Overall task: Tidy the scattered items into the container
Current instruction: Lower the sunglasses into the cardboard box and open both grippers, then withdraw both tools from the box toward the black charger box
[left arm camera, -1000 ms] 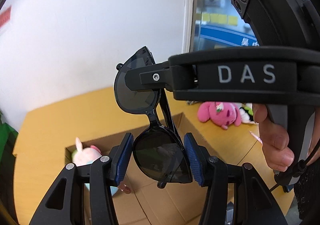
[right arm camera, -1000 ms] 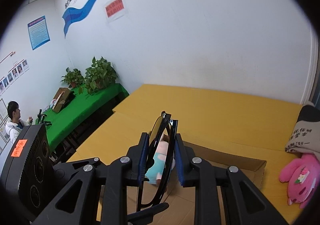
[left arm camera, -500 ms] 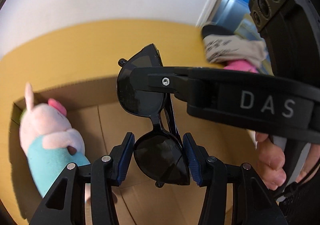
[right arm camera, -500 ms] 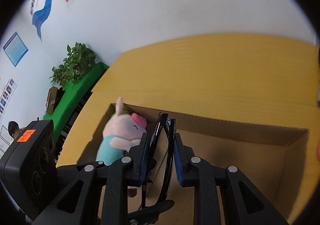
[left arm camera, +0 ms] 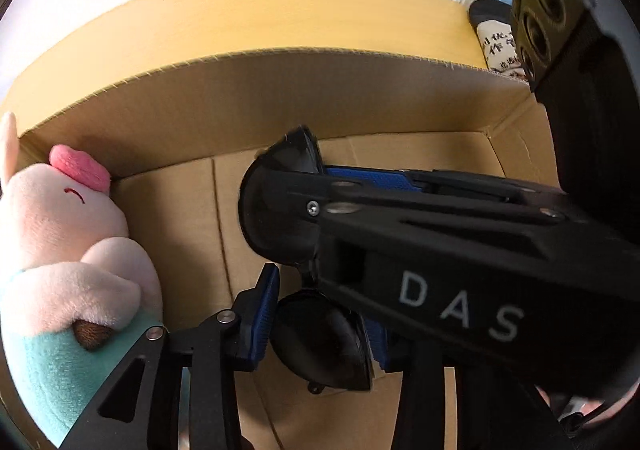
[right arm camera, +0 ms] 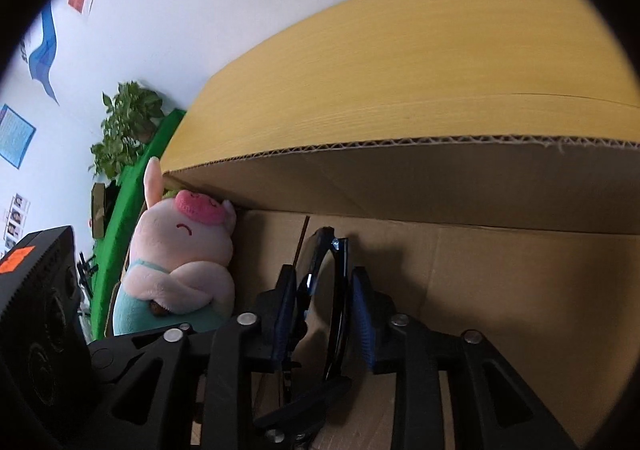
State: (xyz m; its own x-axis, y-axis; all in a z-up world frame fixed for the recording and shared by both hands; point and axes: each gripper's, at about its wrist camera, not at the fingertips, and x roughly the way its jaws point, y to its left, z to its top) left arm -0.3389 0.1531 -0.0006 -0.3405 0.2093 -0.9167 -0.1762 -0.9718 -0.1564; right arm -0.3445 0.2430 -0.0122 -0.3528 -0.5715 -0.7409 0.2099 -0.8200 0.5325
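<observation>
Cardboard box (left arm camera: pixel 360 98) holds a plush pig (left arm camera: pixel 60 250); both claws (left arm camera: pixel 320 330) (right arm camera: pixel 324 302) clamp black sunglasses (left arm camera: pixel 320 342) inside.

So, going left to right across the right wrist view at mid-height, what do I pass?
Left tool's black body → potted plant → plush pig → sunglasses between the right tool's blue pads → bare inside wall of the cardboard box.
</observation>
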